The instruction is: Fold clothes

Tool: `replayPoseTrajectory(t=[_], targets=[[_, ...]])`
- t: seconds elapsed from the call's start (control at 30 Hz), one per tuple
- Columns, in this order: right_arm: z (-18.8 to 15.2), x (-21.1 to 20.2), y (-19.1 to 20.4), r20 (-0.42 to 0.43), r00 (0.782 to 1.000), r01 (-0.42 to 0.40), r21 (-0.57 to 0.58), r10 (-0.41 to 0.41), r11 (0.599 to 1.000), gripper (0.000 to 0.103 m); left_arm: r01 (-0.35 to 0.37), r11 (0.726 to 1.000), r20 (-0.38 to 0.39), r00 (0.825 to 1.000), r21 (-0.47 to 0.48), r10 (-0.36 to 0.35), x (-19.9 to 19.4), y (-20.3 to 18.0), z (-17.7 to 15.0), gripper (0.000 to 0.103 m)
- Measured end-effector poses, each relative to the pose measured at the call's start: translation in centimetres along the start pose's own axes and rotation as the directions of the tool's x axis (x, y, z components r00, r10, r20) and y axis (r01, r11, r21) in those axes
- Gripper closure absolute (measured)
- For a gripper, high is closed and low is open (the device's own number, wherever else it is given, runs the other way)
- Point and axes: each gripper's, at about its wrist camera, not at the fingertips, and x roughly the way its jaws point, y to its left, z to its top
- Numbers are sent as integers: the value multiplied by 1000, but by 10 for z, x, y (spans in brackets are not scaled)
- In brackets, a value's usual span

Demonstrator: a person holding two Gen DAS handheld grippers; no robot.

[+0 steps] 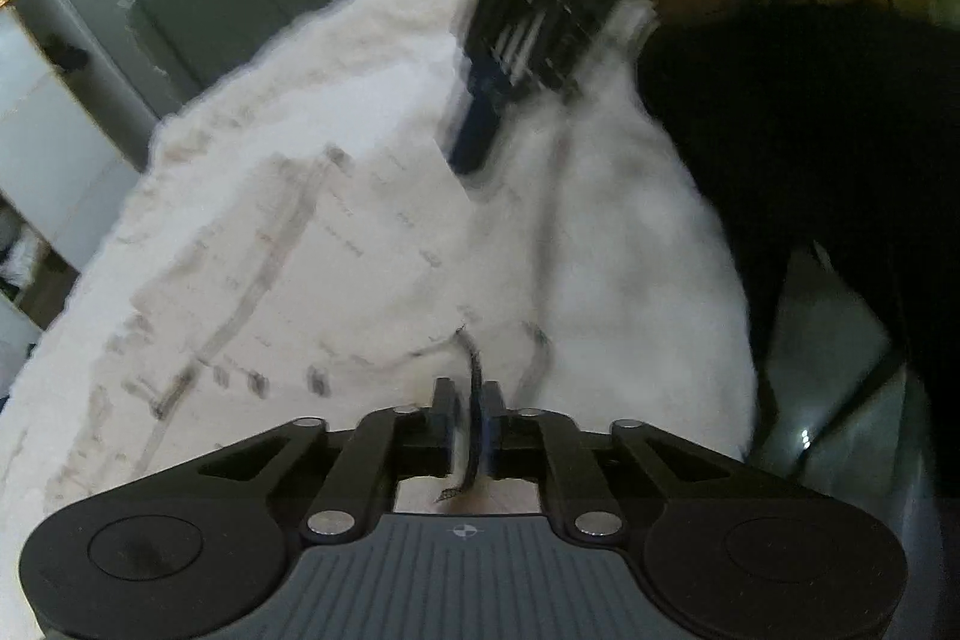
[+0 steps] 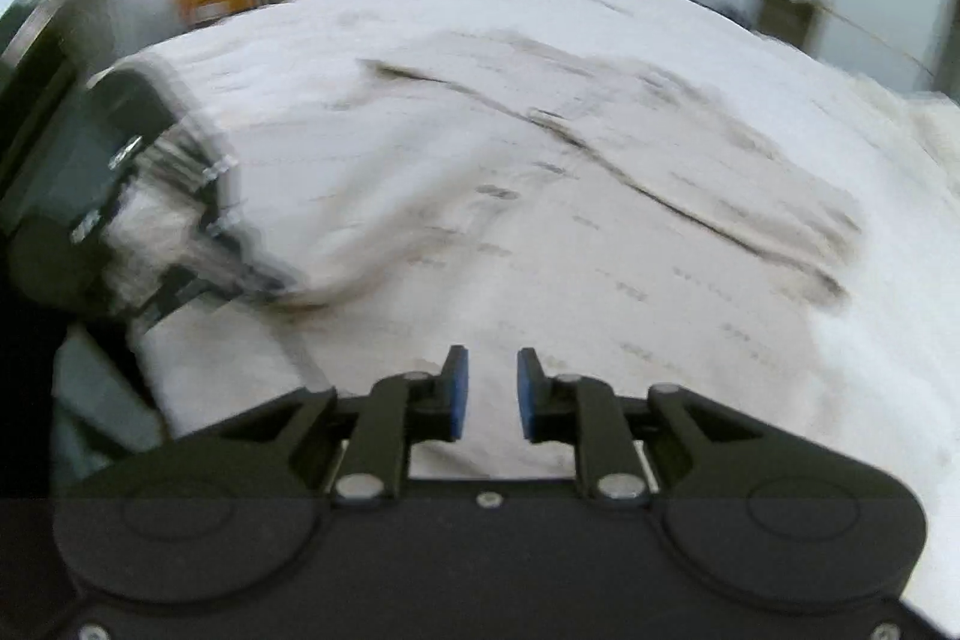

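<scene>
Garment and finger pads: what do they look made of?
Garment: looks like soft woven fabric, matte off-white with faint dark dashes and stripes; it drapes and creases. Blur leaves the weave open.
Pads on the right gripper: blue, matte, likely rubber or foam; the arms behind look like black moulded plastic.
The left gripper pinches a dark-edged hem.

White garment point(image 1: 312, 244) with faint grey dashed pattern and dark-trimmed edge point(image 1: 474, 382), spread wide over a pale surface; one side appears lifted and bunched, though motion blur obscures detail.
</scene>
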Motion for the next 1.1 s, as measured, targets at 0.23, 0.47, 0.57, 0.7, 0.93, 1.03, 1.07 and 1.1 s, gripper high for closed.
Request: replayPoseTrajectory(t=[0.23, 0.47, 0.57, 0.7, 0.93, 1.03, 1.07, 1.1], targets=[[-33, -15, -77, -81, 993, 109, 250, -91, 962, 71, -73, 995, -59, 996, -68, 69, -28, 12, -23, 46], [-65, -21, -102, -131, 987, 129, 342, -88, 931, 64, -208, 978, -256, 946, -9, 198, -56, 24, -81, 43], [-62, -31, -79, -105, 985, 152, 187, -134, 971, 53, -238, 971, -298, 926, 12, 231, -54, 19, -97, 37], [-58, -33, -37, -89, 984, 152, -59, -157, 987, 47, -280, 960, -324, 906, 23, 272, -42, 10, -109, 36], [-62, 28, 48, -120, 947, 185, -557, -298, 809, 48, -321, 937, -328, 878, 138, 349, -21, -9, -119, 33], [-71, 52, 60, -96, 917, 224, -680, -387, 698, 48, -331, 928, -317, 873, 171, 370, -20, -12, -124, 30], [-74, 58, 62, -83, 906, 238, -713, -416, 660, 48, -342, 923, -311, 870, 178, 383, -22, -11, -126, 30], [-75, 61, 62, -68, 899, 252, -726, -432, 640, 50, -357, 916, -306, 865, 185, 399, -24, -10, -127, 30]])
